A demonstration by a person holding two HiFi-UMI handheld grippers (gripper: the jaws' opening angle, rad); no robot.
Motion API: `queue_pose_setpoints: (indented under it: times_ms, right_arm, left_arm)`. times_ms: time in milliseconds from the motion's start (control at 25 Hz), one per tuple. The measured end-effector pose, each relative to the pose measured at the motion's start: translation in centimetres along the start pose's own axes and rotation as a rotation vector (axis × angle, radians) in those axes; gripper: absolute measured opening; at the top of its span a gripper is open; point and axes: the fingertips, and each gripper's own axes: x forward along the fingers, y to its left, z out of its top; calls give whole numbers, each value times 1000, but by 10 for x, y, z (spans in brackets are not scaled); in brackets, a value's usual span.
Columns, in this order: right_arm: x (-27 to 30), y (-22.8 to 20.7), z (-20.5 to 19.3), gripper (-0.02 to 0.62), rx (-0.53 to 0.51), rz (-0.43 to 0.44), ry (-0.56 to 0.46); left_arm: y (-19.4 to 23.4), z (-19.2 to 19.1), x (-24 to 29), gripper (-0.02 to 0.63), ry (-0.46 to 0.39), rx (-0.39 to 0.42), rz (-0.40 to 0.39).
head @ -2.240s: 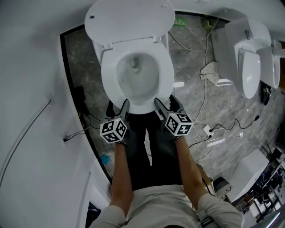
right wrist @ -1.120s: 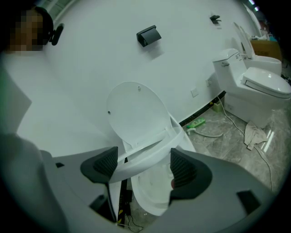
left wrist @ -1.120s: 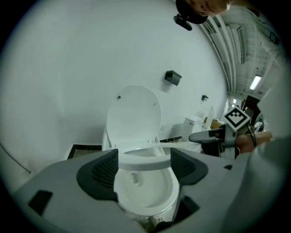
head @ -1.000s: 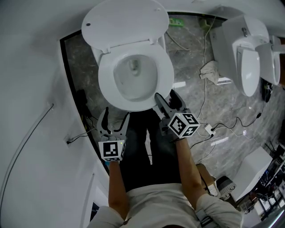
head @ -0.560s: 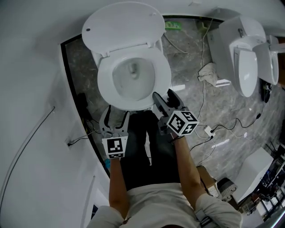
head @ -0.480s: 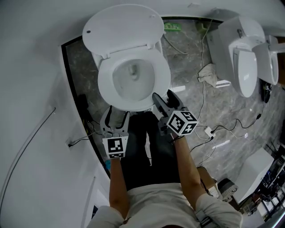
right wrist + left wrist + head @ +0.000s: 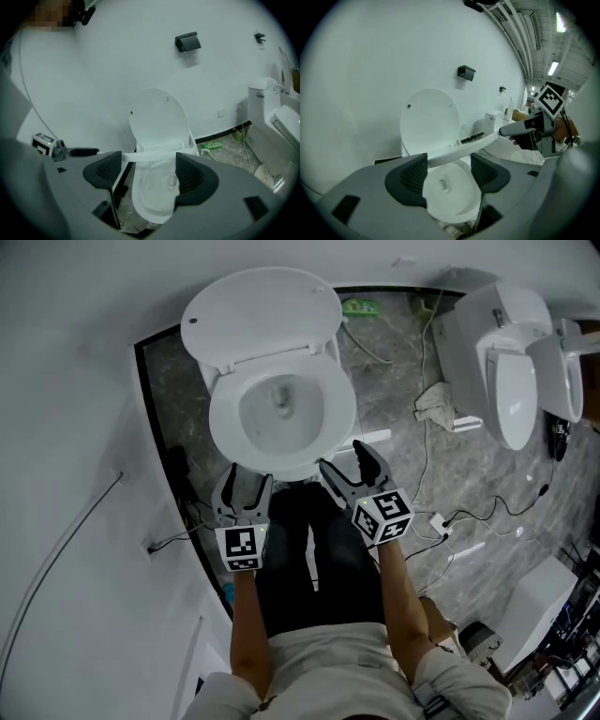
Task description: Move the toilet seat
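A white toilet stands with its lid (image 7: pixel 262 315) upright against the wall. Its seat (image 7: pixel 464 147) is tilted up off the bowl (image 7: pixel 281 413) and shows edge-on as a white band (image 7: pixel 150 156) in both gripper views. My right gripper (image 7: pixel 342 454) is at the front right of the rim with its jaws wide apart. One finger (image 7: pixel 518 130) touches the seat's front edge. My left gripper (image 7: pixel 247 479) hovers at the front left of the bowl. Its jaws are closing and nothing is pressed between them.
A second white toilet (image 7: pixel 511 362) stands to the right. Cables, a crumpled rag (image 7: pixel 436 401) and a green item (image 7: pixel 356 307) lie on the grey marble floor. A white wall curves along the left, with a black box (image 7: pixel 187 42) mounted above the toilet. The person's black-trousered legs are below the grippers.
My left gripper drew back from the rim, then came forward to the bowl's front left with narrower jaws. My right gripper stayed at the front right rim and turned slightly.
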Motion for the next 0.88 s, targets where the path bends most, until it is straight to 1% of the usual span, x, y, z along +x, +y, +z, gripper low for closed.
queue_pose_setpoints:
  times_ms: [80, 200, 280, 360, 480, 640, 880]
  right_arm:
    - [0, 8, -3, 380, -80, 11, 28]
    - [3, 17, -1, 374, -184, -11, 40]
    - [6, 20, 3, 321, -220, -34, 40]
    - [7, 23, 7, 294, -236, -42, 39]
    - [8, 25, 16, 283, -254, -47, 39]
    - [10, 30, 26, 258, -281, -43, 47]
    - [15, 31, 43, 256, -276, -44, 35]
  left_arm:
    - [2, 5, 1, 308, -6, -9, 2]
    - [7, 9, 2, 308, -1, -15, 6]
    - [7, 13, 3, 308, 11, -11, 0]
    - [7, 16, 2, 305, 19, -17, 5]
    - [11, 21, 4, 301, 17, -30, 18]
    - [12, 33, 4, 301, 17, -27, 6]
    - [21, 45, 8, 301, 4, -39, 9]
